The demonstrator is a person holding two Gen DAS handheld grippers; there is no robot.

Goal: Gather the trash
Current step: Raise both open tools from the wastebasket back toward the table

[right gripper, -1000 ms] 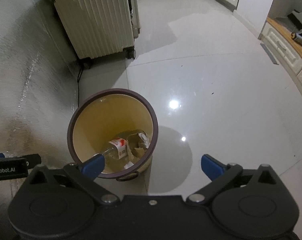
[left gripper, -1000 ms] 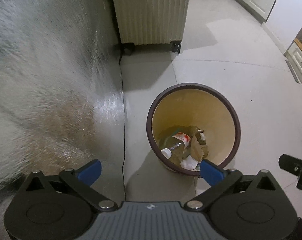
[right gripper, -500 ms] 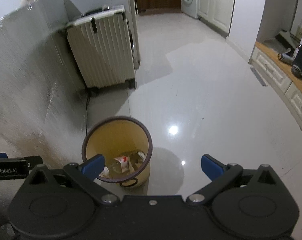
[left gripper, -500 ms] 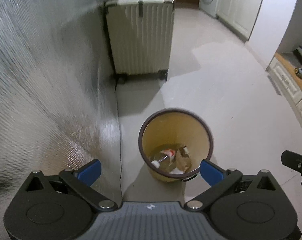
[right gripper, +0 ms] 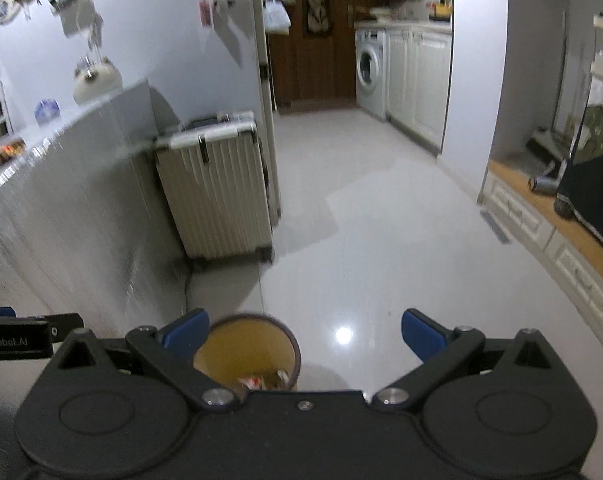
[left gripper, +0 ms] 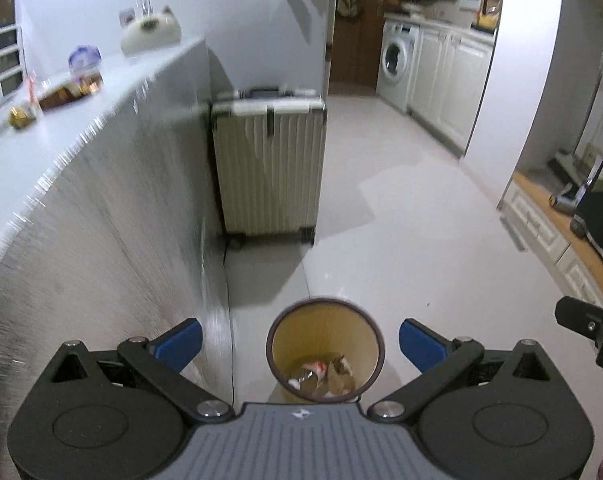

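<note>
Counter (left gripper: 41, 152): upper left of the left wrist view, a pale top above a shiny grey panel; small blurred items lie on it, too smeared to name.
Left gripper (left gripper: 299, 342): bottom of its own view, blue fingertips spread wide with nothing between them; its black body also pokes in at the left edge of the right wrist view.
Suitcase (left gripper: 269, 164): cream and ribbed, upright on wheels, centre of the left wrist view, against the far end of the grey panel.
Trash bin (left gripper: 325, 318): yellow inside with a dark rim, standing on the floor low in the centre of the frame, between the two blue fingertips as the camera sees it and below them, apart from both.
Trash (left gripper: 321, 374): crumpled bits at the bottom of the bin, one white with a red mark, the rest brownish; details unclear.
Floor (left gripper: 401, 220): pale glossy tiles across the middle.
Washing machine (left gripper: 395, 66): upper right of centre, beside white cabinets.
Right gripper (right gripper: 303, 338): bottom of its own view, blue fingertips wide apart and empty; the bin (right gripper: 247, 344) sits low, just right of its left fingertip.
</note>
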